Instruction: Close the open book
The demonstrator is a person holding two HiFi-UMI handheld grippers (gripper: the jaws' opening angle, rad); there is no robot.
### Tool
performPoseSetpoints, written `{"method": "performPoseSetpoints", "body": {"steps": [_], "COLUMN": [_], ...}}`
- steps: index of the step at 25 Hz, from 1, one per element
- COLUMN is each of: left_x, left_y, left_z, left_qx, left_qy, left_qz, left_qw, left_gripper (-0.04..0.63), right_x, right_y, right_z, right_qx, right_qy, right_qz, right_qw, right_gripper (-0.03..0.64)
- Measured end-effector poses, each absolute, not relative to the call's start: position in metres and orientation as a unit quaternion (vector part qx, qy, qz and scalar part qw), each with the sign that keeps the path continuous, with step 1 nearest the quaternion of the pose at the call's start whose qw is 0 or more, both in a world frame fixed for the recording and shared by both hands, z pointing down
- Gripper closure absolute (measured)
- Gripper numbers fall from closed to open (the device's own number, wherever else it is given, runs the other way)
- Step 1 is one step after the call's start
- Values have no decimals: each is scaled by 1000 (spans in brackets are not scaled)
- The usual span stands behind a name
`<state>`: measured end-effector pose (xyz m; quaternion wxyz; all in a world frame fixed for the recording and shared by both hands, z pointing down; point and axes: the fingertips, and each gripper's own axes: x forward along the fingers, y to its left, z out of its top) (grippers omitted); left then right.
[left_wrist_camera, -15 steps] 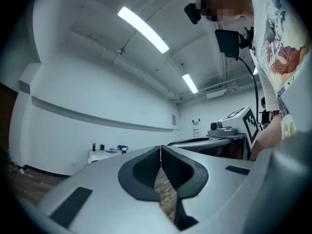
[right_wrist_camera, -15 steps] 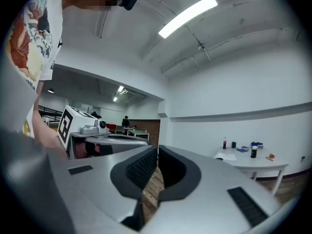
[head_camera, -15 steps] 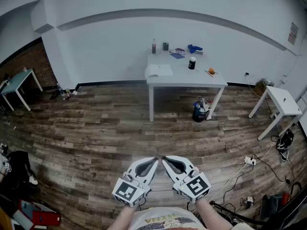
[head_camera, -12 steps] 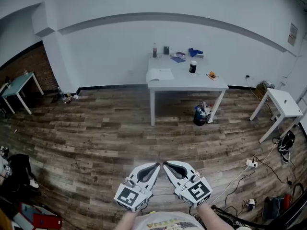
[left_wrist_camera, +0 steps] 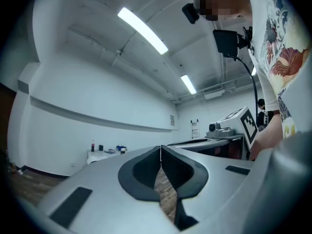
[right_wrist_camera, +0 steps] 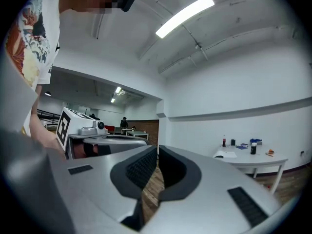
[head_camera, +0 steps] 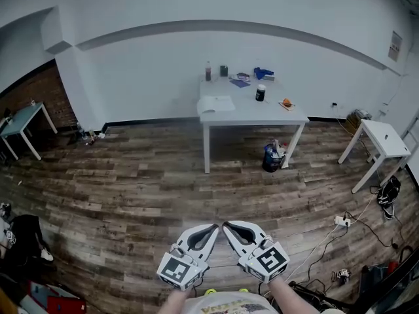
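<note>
Nothing done yet: the book [head_camera: 216,104] is seen lying open at the 9 o'clock end of the table [head_camera: 265,115], well off at 12 o'clock across the floor [head_camera: 131,182]. Left gripper [head_camera: 214,227] and right gripper [head_camera: 226,226] are held level, tips nearly touching, jaws together, nothing clamped. Approach and closing are both left to be done.

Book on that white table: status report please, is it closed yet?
Left gripper, right gripper: both shut, empty. Open book not yet closed, on white table across the room. Wood floor between.
</note>
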<state>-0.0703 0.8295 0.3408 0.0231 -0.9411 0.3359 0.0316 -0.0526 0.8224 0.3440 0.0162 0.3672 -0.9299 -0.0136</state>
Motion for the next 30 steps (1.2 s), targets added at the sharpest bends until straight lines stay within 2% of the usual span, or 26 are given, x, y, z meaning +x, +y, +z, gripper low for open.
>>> {"method": "performPoseSetpoints", "body": {"steps": [18,30], "left_x": [-106,-94], "left_y": [839,775], "left_z": [360,375], "left_qx": [-939,-934], "left_qy": [342,355], "left_qz": [36,16], "left_qw": [-8,-22], "left_gripper": [581,581], "right_x": [-81,-65], "right_y": [833,762], "right_z": [371,387], "right_qx": [373,367], "right_qy": [-927,-929], "right_qz": [10,24], "right_qw": [48,52], "right_gripper": [595,595]}}
